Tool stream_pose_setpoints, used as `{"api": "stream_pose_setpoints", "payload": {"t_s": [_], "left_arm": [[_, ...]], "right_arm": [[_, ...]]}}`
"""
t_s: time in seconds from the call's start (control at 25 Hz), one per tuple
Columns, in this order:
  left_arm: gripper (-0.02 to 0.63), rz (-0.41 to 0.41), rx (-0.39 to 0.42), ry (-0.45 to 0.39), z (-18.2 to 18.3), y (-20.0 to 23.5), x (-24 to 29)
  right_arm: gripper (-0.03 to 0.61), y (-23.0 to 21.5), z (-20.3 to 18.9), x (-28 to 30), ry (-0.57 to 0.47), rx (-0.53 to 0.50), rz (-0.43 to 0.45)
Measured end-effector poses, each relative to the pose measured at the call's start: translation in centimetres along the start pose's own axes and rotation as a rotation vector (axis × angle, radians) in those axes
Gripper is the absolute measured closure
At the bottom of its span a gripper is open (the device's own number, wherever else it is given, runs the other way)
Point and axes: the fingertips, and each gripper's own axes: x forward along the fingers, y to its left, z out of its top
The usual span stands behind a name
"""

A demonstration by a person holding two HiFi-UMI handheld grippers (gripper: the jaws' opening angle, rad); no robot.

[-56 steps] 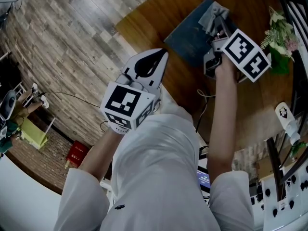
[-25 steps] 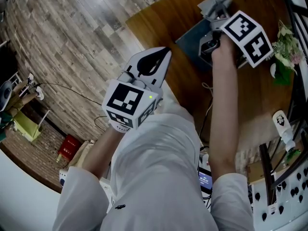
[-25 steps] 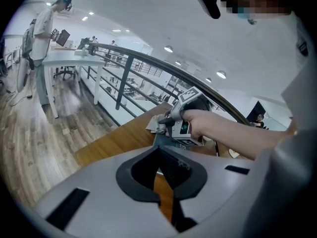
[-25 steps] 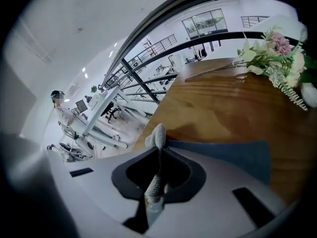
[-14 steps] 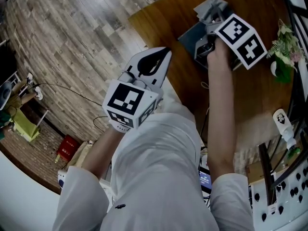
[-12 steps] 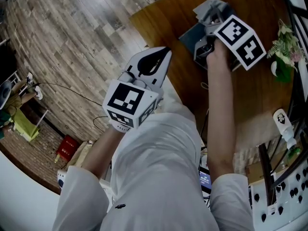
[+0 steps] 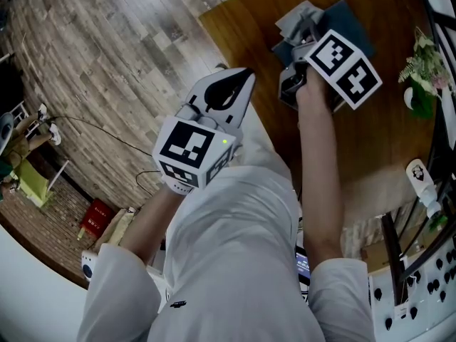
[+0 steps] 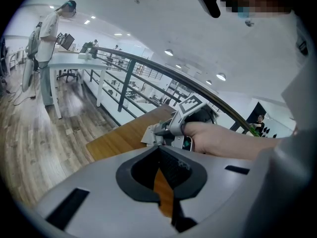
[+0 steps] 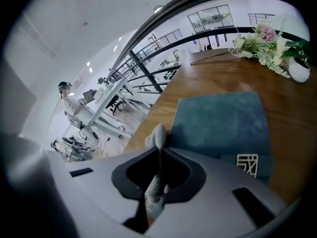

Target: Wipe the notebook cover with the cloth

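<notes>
A dark blue notebook [image 7: 345, 14] [image 9: 223, 120] lies flat on the brown wooden table [image 7: 249, 20]. My right gripper [image 7: 302, 35] [image 9: 159, 150] is shut on a grey knitted cloth [image 7: 295, 18] [image 9: 156, 138]. It holds the cloth down at the notebook's left edge, close to the table's edge. The cloth sticks out past the fingertips. My left gripper [image 7: 241, 77] [image 8: 159, 148] hangs in the air left of the table, over the person's lap, with its jaws together and nothing between them. The right hand and marker cube hide part of the notebook in the head view.
A white pot of flowers [image 7: 420, 70] [image 9: 267, 38] stands on the table right of the notebook. A white bottle [image 7: 422, 177] lies nearer the person. The table's edge [image 7: 214, 34] drops to wood floor [image 7: 107, 48] on the left. A railing [image 9: 148, 68] runs beyond.
My right gripper has dragged the cloth leftward across the notebook, from its middle to its left edge. The left gripper has stayed where it was.
</notes>
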Motion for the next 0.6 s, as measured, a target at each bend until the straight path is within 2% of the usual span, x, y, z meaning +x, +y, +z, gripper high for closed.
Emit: {"api": "stream_pose_setpoints", "payload": {"t_s": [0.36, 0.6], "left_arm": [[0.594, 0.012, 0.000, -0.014, -0.9, 0.0, -2.1], [0.594, 0.031, 0.001, -0.024, -1.1, 0.0, -3.5]], "right_arm": [[0.549, 1.0, -3.1, -0.8, 0.036, -0.011, 0.016], [0.549, 1.6, -5.8, -1.4, 0.095, -0.011, 0.033]]}}
